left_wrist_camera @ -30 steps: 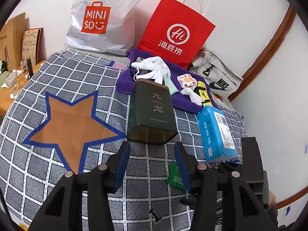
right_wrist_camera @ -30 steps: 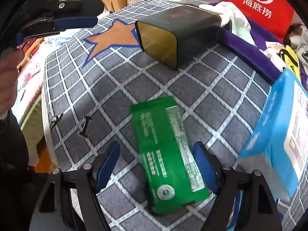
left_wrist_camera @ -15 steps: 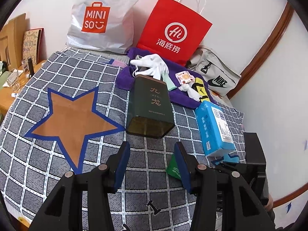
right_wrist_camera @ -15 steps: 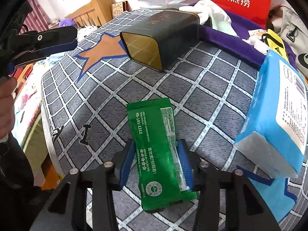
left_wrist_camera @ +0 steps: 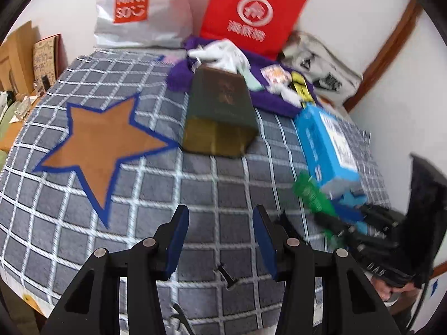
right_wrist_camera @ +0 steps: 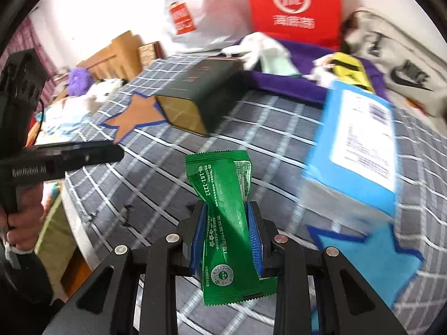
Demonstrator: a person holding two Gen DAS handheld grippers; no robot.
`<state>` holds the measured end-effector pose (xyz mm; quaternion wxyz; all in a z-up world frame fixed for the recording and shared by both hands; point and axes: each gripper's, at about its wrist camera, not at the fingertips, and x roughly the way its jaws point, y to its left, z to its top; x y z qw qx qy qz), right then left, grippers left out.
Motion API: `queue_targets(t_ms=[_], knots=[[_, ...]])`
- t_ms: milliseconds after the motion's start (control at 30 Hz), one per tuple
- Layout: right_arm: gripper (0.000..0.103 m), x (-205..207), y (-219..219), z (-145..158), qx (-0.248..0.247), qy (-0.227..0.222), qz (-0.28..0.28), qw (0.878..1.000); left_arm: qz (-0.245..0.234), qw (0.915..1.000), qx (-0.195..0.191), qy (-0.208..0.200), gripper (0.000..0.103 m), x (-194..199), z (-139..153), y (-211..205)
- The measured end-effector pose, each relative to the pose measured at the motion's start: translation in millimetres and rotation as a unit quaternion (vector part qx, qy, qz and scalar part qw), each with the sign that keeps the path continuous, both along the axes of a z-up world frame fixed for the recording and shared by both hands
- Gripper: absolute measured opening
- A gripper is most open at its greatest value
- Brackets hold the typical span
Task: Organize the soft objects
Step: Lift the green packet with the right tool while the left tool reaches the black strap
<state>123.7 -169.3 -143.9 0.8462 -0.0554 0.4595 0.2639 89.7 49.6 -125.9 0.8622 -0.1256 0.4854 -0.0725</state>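
The right gripper [right_wrist_camera: 226, 233] pinches a green packet [right_wrist_camera: 225, 217] in the middle, lifted off the grey checked blanket [left_wrist_camera: 229, 195]. The packet's bottom end hides behind the blue pads [right_wrist_camera: 254, 237]. The left gripper [left_wrist_camera: 220, 240] holds nothing, fingers apart. Both pictures are blurry. Just right sits a blue tissue pack [right_wrist_camera: 360, 145]. Far off lies a dark tin [left_wrist_camera: 222, 111], and a red bag [left_wrist_camera: 251, 14] leans on the wall.

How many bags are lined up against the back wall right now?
3. The white Miniso bag stands on the left, the red paper bag in the middle, and the grey Nike bag lies at the right. More could be hidden behind them.
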Motion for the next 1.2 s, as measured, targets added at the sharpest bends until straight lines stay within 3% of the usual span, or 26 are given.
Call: queue_targets(t_ms=[267,400,600,800,967,1133,1200], knots=[[0.029,-29.3,-53.9,-2.5,0.008,-0.02,-0.049,0.999,-0.073,0.9965,-0.003,0.04,0.045,-7.2,-26.7,-60.6],[0.029,-39.2,-81.3,-9.3,-0.012,-0.039,-0.092,0.995,-0.1,0.9934,-0.004,0.056,0.045,-7.2,-35.9,-84.1],[0.029,-40.1,-120.8,-16.6,0.0,-0.04,-0.137,0.99,-0.097,0.9935,0.007,0.059,0.045,2.5,-40.5,-105.6],[0.029,-41.1,-132.9,-16.4,0.036,-0.047,-0.139,0.988,-0.098,0.9938,0.027,0.045,0.052,21.8,-38.8,-132.6],[0.029,-39.6,-136.6,-19.2,0.042,-0.045,-0.139,0.988,-0.103,0.9915,0.068,0.041,0.052,25.3,-38.0,-148.3],[0.029,-40.4,-140.9,-19.7,0.046,-0.045,-0.148,0.987,-0.095,0.9842,0.146,0.031,0.05,11.7,-39.6,-153.3],[0.029,-40.4,-139.9,-19.7,0.047,-0.044,-0.148,0.987,-0.093,0.9836,0.153,0.023,0.04,8.3,-38.2,-157.5]])
